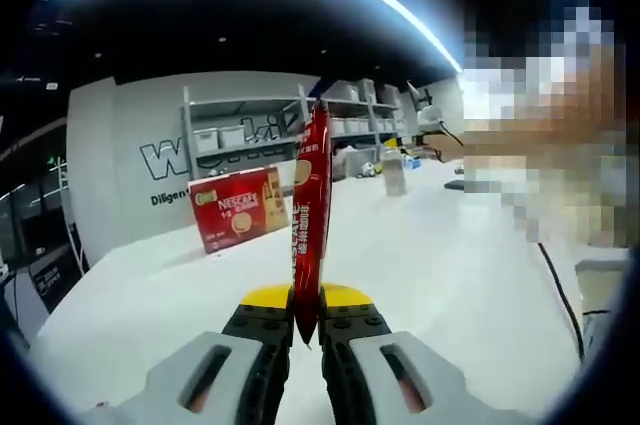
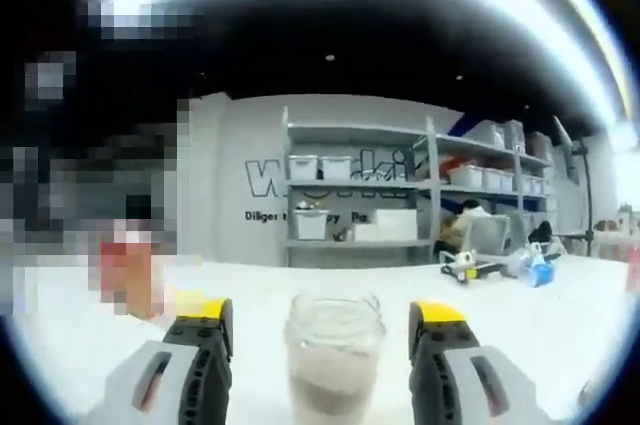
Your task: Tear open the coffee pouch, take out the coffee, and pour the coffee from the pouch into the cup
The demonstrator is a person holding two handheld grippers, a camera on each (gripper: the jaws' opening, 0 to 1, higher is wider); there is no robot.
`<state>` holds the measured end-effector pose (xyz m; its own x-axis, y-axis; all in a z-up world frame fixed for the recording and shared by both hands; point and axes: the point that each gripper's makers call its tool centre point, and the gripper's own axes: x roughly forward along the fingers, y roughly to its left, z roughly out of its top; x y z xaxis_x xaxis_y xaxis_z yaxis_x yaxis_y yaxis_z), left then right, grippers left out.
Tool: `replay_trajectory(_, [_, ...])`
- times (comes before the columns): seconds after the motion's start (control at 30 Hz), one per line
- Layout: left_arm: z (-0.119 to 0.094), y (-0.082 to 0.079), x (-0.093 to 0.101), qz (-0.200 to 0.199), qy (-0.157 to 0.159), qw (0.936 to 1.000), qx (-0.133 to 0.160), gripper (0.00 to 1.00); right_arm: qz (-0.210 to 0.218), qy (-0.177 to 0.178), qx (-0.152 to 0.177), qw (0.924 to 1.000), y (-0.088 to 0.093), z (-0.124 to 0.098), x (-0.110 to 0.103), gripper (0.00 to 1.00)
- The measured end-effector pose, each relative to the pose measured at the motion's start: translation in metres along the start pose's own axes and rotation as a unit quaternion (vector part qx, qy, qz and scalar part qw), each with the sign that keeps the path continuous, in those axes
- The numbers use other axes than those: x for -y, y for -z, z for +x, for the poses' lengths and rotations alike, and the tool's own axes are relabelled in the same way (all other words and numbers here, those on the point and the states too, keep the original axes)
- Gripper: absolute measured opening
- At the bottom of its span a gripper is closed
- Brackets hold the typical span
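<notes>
In the left gripper view a long red coffee stick pouch (image 1: 309, 225) stands upright, edge-on, pinched at its lower end by my left gripper (image 1: 306, 323), whose yellow-tipped jaws are shut on it. In the right gripper view a clear glass jar-like cup (image 2: 333, 353) with a pale layer inside stands on the white table, between the wide-apart jaws of my right gripper (image 2: 322, 330). The jaws stand either side of the cup without touching it.
A red Nescafe box (image 1: 240, 207) stands on the white table (image 1: 450, 265) behind the pouch. A black cable (image 1: 560, 295) runs along the table's right side. Grey shelving with white bins (image 2: 400, 200) lines the back wall. Small objects (image 2: 500, 260) lie at the far right of the table.
</notes>
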<state>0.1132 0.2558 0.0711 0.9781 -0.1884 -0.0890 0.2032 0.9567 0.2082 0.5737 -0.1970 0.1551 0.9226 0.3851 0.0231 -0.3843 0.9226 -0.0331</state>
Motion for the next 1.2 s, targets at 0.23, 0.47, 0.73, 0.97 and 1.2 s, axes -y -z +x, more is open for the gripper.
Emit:
replay_trajectory(0.23, [-0.001,0.001,-0.001,0.000,-0.001,1.0000,-0.003,0.12,-0.012,-0.003,-0.013,0.9998,0.004,0.010,0.000,0.62])
replay_trajectory(0.47, [-0.002,0.001,0.000,-0.001,0.000,1.0000,-0.004,0.12,-0.019,0.006,-0.019,0.9996,0.007,0.014,0.001,0.57])
replay_trajectory(0.73, [-0.004,0.001,0.003,0.002,0.000,1.0000,-0.006,0.12,-0.038,0.015,-0.046,0.9981,0.014,0.018,0.007,0.53])
replay_trajectory(0.97, [-0.004,0.002,0.003,0.004,0.000,0.9999,-0.010,0.12,-0.020,0.019,-0.037,0.9989,0.011,0.017,0.009,0.51])
replay_trajectory(1.2, [-0.001,0.004,-0.005,0.004,-0.001,0.9999,-0.011,0.12,-0.021,0.014,-0.035,0.9991,0.011,0.023,0.007,0.50])
